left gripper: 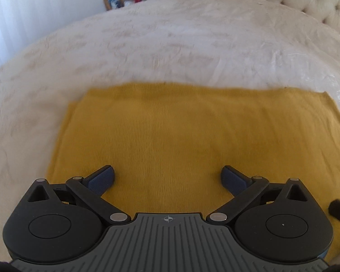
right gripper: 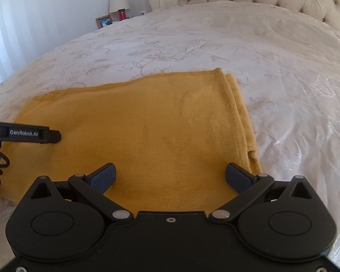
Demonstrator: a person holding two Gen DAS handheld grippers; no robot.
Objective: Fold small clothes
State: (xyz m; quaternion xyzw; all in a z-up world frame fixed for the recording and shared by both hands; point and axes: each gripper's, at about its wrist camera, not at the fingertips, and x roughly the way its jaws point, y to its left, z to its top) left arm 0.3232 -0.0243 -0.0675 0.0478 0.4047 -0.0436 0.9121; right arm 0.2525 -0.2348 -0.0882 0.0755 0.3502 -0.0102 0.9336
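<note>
Both views are lit by soft daylight, which is admitted through the curtains [left gripper: 22,11] on the left. The left wrist view is smeared by motion blur (most plainly across the bed [left gripper: 170,45] and the far edge of the cloth [left gripper: 170,124]), while the right wrist view is rendered sharp. Glare is seen on the bedspread at right. Straight lines are bowed by fisheye distortion, and the corners are darkened.
</note>
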